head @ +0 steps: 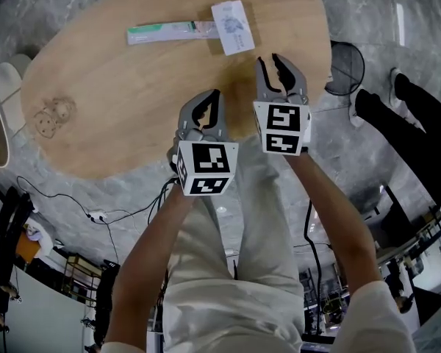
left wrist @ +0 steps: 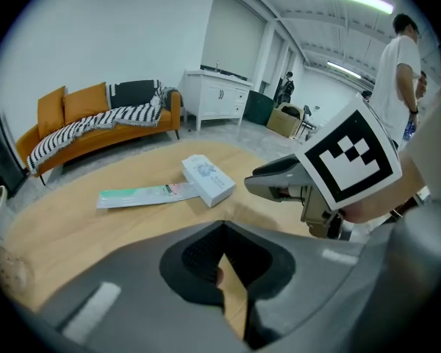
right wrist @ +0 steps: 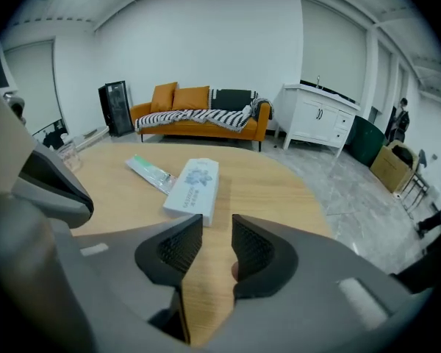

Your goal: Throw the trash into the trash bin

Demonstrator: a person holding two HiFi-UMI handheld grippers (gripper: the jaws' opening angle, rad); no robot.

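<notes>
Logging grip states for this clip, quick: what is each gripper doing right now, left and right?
Left gripper: jaws closed, holding nothing.
Right gripper: jaws partly open, nothing between them.

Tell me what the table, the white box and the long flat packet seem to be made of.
The table looks like pale wood or wood veneer with a matte finish: faint grain shows. The white box seems to be printed cardboard: crisp straight edges and bluish print. The packet is probably thin plastic film or coated paper: it lies very flat.
</notes>
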